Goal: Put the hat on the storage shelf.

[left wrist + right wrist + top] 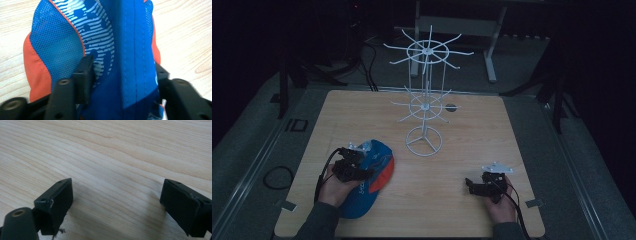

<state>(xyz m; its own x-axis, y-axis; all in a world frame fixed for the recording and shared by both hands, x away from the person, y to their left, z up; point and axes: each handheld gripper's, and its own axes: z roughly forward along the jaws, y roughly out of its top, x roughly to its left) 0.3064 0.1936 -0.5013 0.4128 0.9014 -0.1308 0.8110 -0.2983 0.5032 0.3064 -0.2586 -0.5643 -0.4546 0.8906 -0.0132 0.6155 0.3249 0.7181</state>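
A blue cap [371, 181] with orange side panels and a white striped print lies on the near left part of the wooden desk [472, 135]. The left tool [353, 165] is on it. In the left gripper view the cap [105, 50] is bunched into a raised fold between the two black jaws, and both pads press against the cloth, one on the mesh side and one on the plain blue side; the jaws stand partly closed, gripping the fold.

The right tool [482, 186] rests at the near right of the desk, well apart from the cap. In the right gripper view its jaws stand wide apart with bare wood [112, 165] between them.

A white wire rack [426, 100] with two tiers of spokes stands upright on its ring base near the middle of the desk, behind the cap; its arms carry nothing.
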